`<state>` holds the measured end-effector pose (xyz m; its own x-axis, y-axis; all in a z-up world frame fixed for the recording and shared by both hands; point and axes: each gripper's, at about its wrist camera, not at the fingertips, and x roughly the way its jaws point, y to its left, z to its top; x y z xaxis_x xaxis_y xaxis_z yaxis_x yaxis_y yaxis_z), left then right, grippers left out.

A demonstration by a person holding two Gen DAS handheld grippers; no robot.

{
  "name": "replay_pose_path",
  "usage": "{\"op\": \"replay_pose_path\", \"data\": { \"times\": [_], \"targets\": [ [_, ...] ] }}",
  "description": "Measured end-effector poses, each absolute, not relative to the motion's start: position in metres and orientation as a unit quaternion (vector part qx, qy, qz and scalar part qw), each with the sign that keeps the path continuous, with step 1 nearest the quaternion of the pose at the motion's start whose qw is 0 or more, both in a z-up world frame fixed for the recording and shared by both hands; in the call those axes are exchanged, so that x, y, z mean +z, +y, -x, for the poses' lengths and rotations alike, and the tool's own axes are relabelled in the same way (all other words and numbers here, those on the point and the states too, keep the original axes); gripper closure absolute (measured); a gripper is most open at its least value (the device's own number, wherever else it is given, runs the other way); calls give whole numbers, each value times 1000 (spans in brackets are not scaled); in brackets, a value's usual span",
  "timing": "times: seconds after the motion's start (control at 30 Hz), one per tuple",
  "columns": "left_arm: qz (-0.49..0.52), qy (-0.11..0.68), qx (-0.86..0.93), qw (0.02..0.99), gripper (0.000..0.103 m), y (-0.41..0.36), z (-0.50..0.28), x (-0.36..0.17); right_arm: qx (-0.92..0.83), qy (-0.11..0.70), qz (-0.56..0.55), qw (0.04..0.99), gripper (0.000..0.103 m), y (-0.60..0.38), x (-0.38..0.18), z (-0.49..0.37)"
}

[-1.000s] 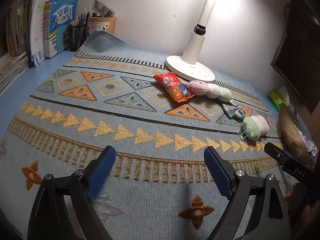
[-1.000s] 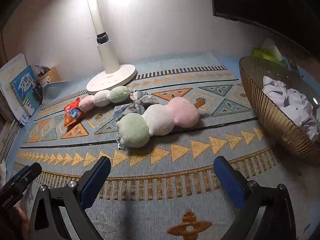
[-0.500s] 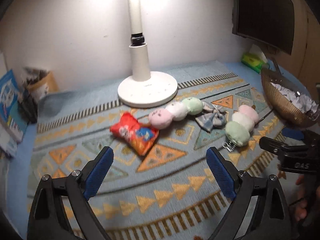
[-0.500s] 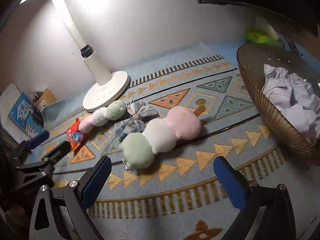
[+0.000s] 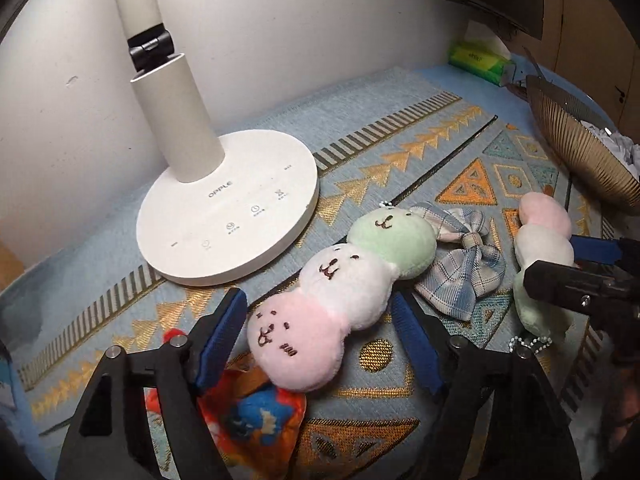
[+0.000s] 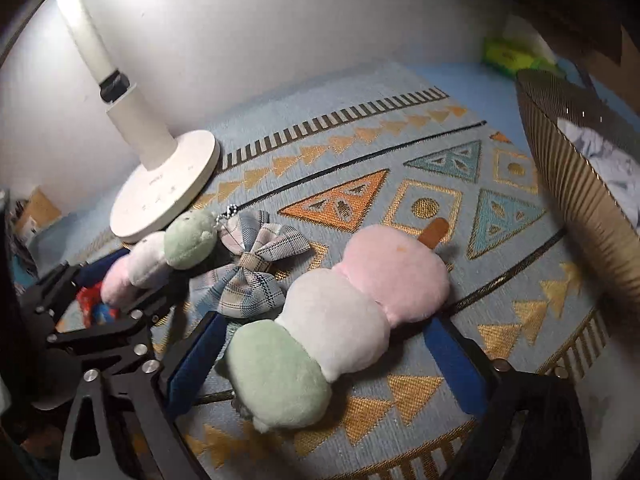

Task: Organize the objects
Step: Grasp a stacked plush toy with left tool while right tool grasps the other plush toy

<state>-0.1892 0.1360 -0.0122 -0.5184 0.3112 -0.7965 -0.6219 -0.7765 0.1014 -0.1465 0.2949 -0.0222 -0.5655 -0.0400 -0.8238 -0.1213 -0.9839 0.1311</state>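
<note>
Two three-ball plush toys (pink, white, green) lie on the patterned mat. My left gripper (image 5: 320,320) is open with its blue pads either side of the first plush (image 5: 336,292), around its pink and white balls. My right gripper (image 6: 324,340) is open around the second plush (image 6: 340,328), which also shows in the left wrist view (image 5: 540,248). A plaid bow (image 5: 460,268) lies between the two plushes; it shows in the right wrist view too (image 6: 252,264). A red snack packet (image 5: 248,416) lies under my left gripper's left finger.
A white lamp base (image 5: 228,216) stands just behind the first plush. A gold ribbed bowl (image 6: 568,184) with crumpled paper sits at the right. A green tissue pack (image 5: 480,60) lies by the back wall.
Both grippers have moved forward and down, each now straddling a plush. The left gripper also swung right, away from the books, toward the lamp.
</note>
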Motion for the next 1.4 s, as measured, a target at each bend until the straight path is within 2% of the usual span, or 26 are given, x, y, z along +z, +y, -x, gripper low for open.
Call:
{"op": "replay_pose_path", "data": {
  "times": [0.07, 0.1, 0.23, 0.3, 0.43, 0.53, 0.63, 0.73, 0.9, 1.03, 1.13, 1.27, 1.4],
  "targets": [
    [399, 192, 855, 271, 37, 138, 187, -14, 887, 52, 458, 17, 31, 286, -22, 143],
    [400, 189, 856, 269, 46, 138, 186, -13, 889, 50, 455, 4, 37, 285, -20, 141],
    [402, 173, 862, 255, 54, 135, 179, -5, 888, 82, 448, -63, 47, 296, -12, 128],
    [389, 180, 875, 224, 57, 137, 167, 2, 893, 83, 431, -101, 47, 300, -3, 114],
    [386, 150, 886, 207, 57, 130, 127, 18, 884, 7, 420, -206, 47, 292, 10, 78],
    [409, 99, 892, 164, 57, 110, 100, 22, 864, -34, 414, -283, 46, 289, 11, 48],
    [434, 33, 891, 127, 57, 84, 71, 21, 845, -68, 424, -319, 45, 287, 6, 28],
    [445, -8, 881, 161, 56, 69, 45, 18, 837, -95, 432, -323, 44, 286, 1, 18],
    [427, 48, 895, 120, 52, 68, 15, 5, 836, -93, 450, -300, 34, 300, -7, 13],
    [458, 55, 871, 166, 37, 76, 4, -11, 833, -71, 471, -282, 34, 322, -9, 12],
    [448, 79, 869, 193, 31, 86, -15, -9, 837, -45, 477, -264, 33, 342, -4, 7],
    [450, 76, 852, 257, 25, 95, -30, -2, 837, -8, 491, -243, 33, 351, -3, 9],
    [431, 77, 867, 238, 23, 90, -22, 3, 823, 48, 524, -215, 33, 343, -15, 16]
  ]
}}
